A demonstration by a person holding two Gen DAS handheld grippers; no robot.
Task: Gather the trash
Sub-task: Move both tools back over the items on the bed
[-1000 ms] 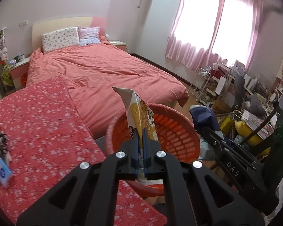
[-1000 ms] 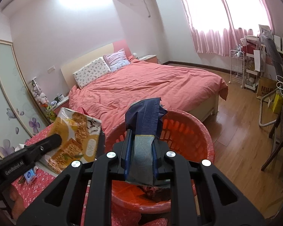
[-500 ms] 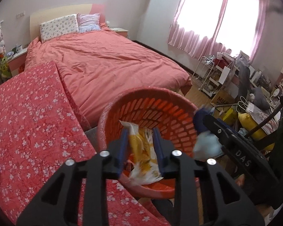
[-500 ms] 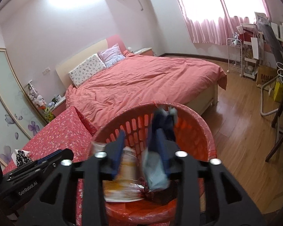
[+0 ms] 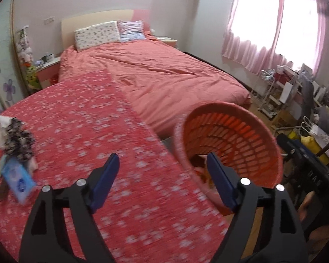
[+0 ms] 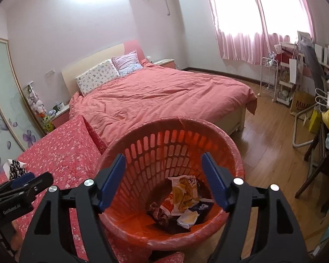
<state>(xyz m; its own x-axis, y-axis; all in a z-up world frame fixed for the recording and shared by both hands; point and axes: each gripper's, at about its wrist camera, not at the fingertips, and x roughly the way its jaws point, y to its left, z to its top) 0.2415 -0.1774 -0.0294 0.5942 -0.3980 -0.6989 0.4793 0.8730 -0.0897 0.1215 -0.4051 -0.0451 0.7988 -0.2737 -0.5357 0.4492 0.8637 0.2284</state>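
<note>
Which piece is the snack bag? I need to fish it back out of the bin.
Start at the orange bin beside the floral blanket, right under the open right claw. Among the trash at its bottom, the snack bag lies uppermost toward the back. It is the only yellow-and-white wrapper with a cracker picture; its neighbours are a dark blue wrapper and dark crumpled scraps.

Left wrist view: floral cloth [image 5: 94, 131] motion-blurred, print smeared. Blue packet [image 5: 18, 180] at left blurred; label unreadable. Dark patterned item [image 5: 18, 140] beside it: type n/a. Orange basket [image 5: 241, 120] near rim and contents partly hidden behind left gripper [image 5: 162, 175] finger; contents unidentifiable.

Right wrist view: trash [image 6: 186, 199] in basket bottom, small items not distinguishable. Left gripper cut off by left edge. Desk clutter [image 6: 326, 109] cut off at right edge.
</note>
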